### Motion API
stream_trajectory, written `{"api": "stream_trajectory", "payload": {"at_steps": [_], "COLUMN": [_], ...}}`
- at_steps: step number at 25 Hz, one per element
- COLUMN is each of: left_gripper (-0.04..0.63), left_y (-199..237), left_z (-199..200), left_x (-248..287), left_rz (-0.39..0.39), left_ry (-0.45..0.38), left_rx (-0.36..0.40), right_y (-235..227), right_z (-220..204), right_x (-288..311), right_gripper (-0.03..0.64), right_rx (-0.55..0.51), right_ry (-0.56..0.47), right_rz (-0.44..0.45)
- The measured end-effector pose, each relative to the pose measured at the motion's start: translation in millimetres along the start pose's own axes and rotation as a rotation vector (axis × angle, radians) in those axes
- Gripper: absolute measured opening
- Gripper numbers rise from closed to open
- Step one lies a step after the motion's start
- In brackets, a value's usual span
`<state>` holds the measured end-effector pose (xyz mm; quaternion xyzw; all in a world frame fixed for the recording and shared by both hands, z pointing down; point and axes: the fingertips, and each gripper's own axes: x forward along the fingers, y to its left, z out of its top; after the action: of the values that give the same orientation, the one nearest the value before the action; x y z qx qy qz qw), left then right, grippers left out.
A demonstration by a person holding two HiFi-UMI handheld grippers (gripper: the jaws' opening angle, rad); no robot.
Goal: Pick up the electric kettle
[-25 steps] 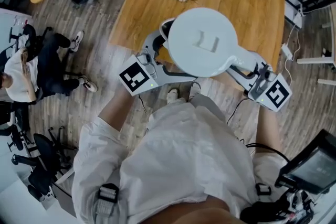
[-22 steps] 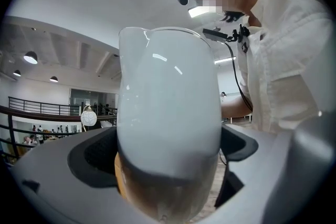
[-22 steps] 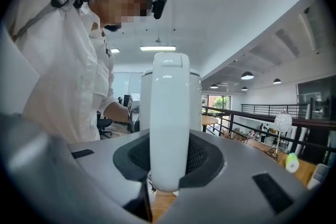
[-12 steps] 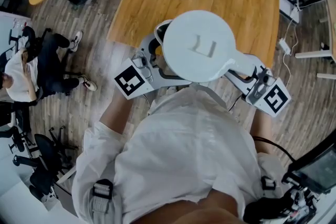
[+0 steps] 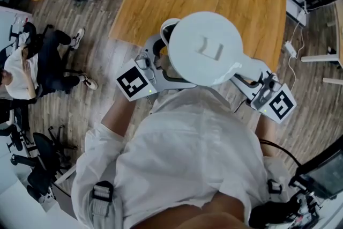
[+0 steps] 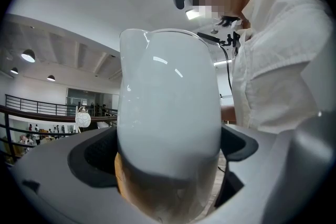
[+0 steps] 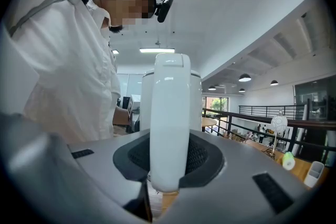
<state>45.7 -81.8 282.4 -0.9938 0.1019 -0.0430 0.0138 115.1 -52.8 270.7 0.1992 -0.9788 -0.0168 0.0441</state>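
The left claw [image 6: 168,170] is clamped on the body of the white electric kettle [image 5: 206,48], which is held between both claws above the wooden surface's [image 5: 244,0] near edge. The right claw [image 7: 167,162] grips its handle [image 7: 169,113].

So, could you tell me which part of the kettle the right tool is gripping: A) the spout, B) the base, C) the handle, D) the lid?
C: the right gripper view shows the right tool closed on the white handle of the kettle.
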Motion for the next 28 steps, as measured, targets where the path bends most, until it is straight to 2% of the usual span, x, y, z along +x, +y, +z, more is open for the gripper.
{"api": "stream_trajectory", "payload": {"at_steps": [28], "left_gripper": [0.586], "left_y": [0.2], "left_z": [-1.7], "left_x": [0.0], "left_rz": [-0.004], "left_ry": [0.004], "left_rx": [0.018], "right_y": [0.0], "right_z": [-3.0], "right_x": [0.0], "right_gripper": [0.092], "right_rx": [0.006], "right_ry": [-0.003], "right_rz": [0.001]}}
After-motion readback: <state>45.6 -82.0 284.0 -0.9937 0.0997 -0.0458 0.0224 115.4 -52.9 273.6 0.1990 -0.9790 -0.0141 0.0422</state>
